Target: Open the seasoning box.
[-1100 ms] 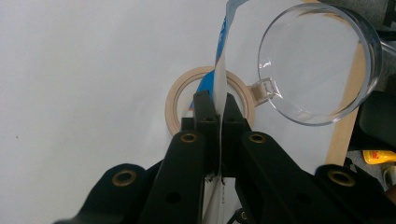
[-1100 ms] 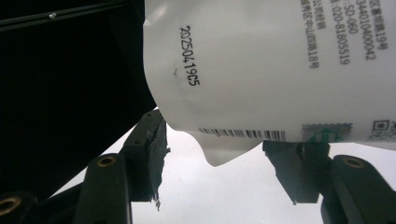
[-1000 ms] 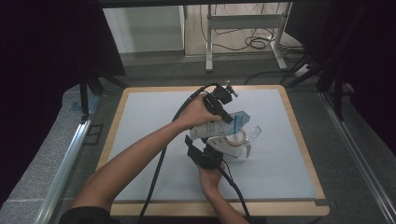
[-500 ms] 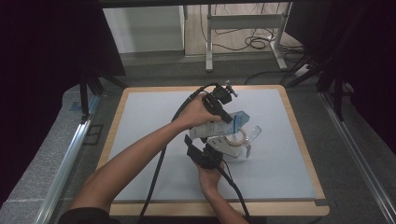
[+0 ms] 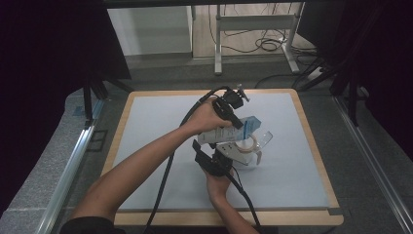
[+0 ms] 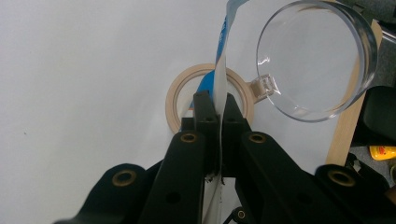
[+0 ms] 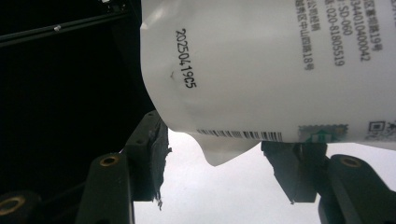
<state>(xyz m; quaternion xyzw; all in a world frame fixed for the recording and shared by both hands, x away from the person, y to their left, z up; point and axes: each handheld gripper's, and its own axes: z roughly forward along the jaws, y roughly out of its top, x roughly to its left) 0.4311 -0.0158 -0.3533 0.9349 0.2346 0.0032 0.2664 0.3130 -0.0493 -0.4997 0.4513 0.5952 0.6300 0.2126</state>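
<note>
Still pinching the pouch [image 5: 234,130] in the fully closed jaws of the left gripper [image 6: 215,105], above the tape roll [image 6: 180,100] and cup [image 6: 317,56] on the desk [image 5: 156,126], keeping the right gripper [image 7: 219,147] jaws wide around its lower corner, unmoved, so seemingly no progress yet.

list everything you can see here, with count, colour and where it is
pouch: 1, white and blue, held above the mat's middle
clear cup: 1, transparent, lying on the mat beside the tape roll
tape roll: 1, tan, flat on the mat under the pouch
mat: 1, pale grey, on the wooden board
wooden board: 1, light wood, under the mat
left gripper: 1, black, shut on the pouch's edge
right gripper: 1, black, jaws either side of the pouch's lower end
</note>
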